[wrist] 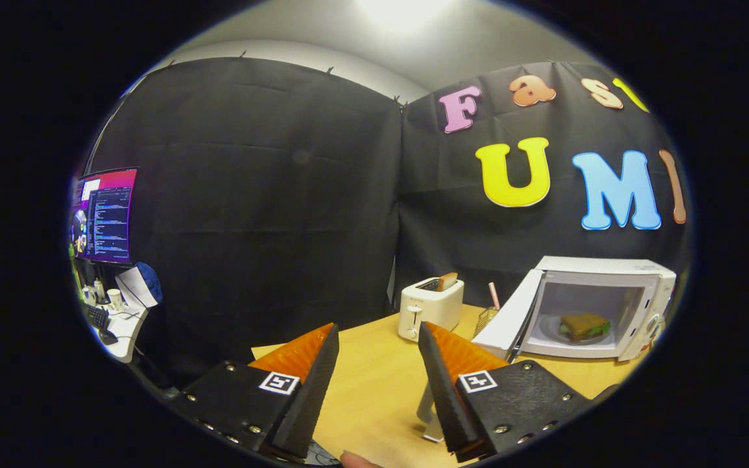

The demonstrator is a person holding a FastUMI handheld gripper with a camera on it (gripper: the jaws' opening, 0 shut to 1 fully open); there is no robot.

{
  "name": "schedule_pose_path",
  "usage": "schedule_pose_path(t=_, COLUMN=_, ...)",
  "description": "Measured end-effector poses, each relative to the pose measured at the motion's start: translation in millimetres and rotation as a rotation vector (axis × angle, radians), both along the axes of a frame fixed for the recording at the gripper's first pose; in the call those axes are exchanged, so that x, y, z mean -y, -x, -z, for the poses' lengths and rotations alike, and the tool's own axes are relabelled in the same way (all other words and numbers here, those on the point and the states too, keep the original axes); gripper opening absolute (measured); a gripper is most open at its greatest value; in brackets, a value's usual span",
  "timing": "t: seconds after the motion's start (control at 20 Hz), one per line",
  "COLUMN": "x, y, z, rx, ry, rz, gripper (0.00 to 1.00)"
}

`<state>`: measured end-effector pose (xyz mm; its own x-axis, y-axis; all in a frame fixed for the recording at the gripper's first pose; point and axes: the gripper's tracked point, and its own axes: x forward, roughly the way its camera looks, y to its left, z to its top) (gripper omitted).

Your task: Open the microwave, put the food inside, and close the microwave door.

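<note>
- Far left of the gripper, beyond the table edge: a lit monitor point(105, 214) is seen on a side desk point(124, 331); cups point(114, 298) and a keyboard point(97, 317) are set below it, too small to detail.
- A white sheet and a blue object point(148, 281) are seen just right of the monitor, at the desk's edge; the object's type cannot be told.
- Gripper point(378, 338): fingers are held apart with a wide gap; nothing is gripped, bare tabletop is seen between them.
- A square marker is carried on each finger base.
- Table point(374, 383): light wood, extends under and ahead of the fingers.
- A small white piece point(429, 416) is seen low against the right finger's inner side; what it is cannot be told.
- Toaster point(430, 307): white, placed beyond the right fingertip, upright, with a slice of bread point(447, 281) standing up out of its slot.
- A wire basket point(485, 318) with a pink stick point(493, 296) rising behind it is seen between toaster and microwave.
- Microwave point(608, 273): white, ahead and to the right of the right finger, well apart from it.
- Door point(511, 318): swung open toward the toaster side.
- Sandwich point(584, 326): placed inside the cavity on a plate point(553, 330), greens visible at its edge.
- Control panel is seen on the microwave's right side; knobs are too small to read.
</note>
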<state>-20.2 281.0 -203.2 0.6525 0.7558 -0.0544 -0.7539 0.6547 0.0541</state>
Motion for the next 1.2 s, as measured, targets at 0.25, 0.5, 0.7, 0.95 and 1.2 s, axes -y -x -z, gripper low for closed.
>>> schedule_pose_path(t=0.25, x=-14, y=-25, z=36, rx=-0.046, ry=0.014, rz=0.100, gripper=0.23)
schedule_pose_path(t=0.5, x=-2, y=-48, z=66, rx=-0.103, ry=0.049, rz=0.181, gripper=0.18)
schedule_pose_path(t=0.7, x=16, y=-51, z=69, rx=-0.093, ry=0.071, rz=0.197, gripper=0.01)
schedule_pose_path(t=0.95, x=59, y=-60, z=65, rx=-0.073, ry=0.073, rz=0.279, gripper=0.01)
schedule_pose_path(t=1.2, x=131, y=-94, z=63, rx=-0.057, ry=0.098, rz=0.431, gripper=0.01)
